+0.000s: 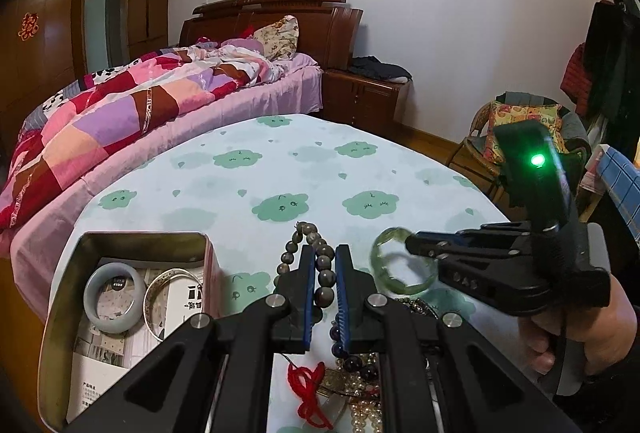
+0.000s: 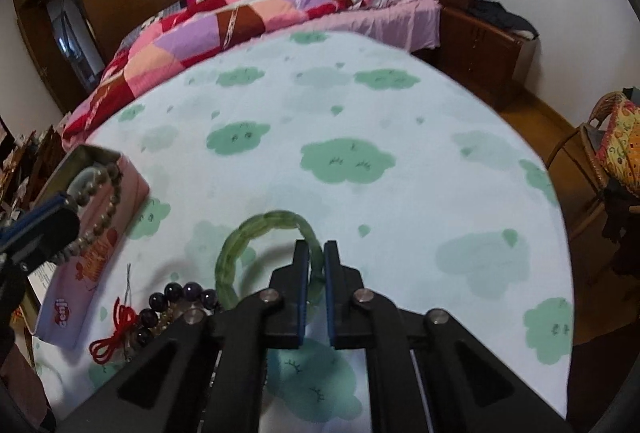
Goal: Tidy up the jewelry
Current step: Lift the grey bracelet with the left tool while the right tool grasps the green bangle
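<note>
now green bangle [image 2: 266, 233] sits clamped in right tool [image 2: 317, 253].

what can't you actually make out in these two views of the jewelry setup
- Left wrist view: the jewelry pile is mostly hidden under the left gripper; its pieces can't be counted.
- Left wrist view: the green bangle is blurred where the right gripper meets it.
- Right wrist view: the tin interior is blocked by the bead bracelet.
- Left wrist view: print on the papers in the tin is too small.
</note>
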Motion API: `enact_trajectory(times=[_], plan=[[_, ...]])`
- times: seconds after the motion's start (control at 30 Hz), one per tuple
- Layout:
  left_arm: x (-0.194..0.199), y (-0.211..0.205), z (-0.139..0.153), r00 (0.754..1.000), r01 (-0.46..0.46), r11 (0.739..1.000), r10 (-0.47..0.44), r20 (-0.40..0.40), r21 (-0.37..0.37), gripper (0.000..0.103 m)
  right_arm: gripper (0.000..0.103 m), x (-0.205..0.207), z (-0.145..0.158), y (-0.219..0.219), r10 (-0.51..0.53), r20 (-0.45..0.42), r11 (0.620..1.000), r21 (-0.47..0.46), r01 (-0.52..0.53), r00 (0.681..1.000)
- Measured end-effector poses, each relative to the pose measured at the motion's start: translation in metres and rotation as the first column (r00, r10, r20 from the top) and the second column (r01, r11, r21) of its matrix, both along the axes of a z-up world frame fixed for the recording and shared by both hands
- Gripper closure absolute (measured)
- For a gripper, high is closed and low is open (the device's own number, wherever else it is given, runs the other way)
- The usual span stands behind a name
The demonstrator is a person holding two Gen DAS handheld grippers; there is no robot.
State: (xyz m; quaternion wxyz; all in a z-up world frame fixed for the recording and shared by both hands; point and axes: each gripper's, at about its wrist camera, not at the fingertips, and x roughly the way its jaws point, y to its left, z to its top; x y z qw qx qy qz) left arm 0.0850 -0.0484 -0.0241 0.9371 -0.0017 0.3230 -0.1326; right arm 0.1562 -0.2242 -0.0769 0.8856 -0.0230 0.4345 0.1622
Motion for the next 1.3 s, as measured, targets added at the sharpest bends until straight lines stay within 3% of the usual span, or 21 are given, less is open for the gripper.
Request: enact_trajectory(times=[0.27,0.73,1.3], plan=[[-0.008,0.011,0.012,0.999,-0.035,0.999,0.036,0.038,-0.002,0.094,0.093,-0.009,0.024,-0.005,-0.004,0.061,0.999,0.051,0.001,0.998],[-0.021,0.040,0.030,0.991,-0.113,0.994,0.113,0.071,-0.006,0.094,0.093,-0.016,0.047,0.031,0.081,0.115,0.993,0.081,-0.091,0.990],[-0.022,0.094,0.016,0.968,-0.249,0.968,0.249,0.036,0.020,0.094,0.094,-0.026,0.050,0.096,0.228,0.129,0.969,0.062,-0.237,0.965]])
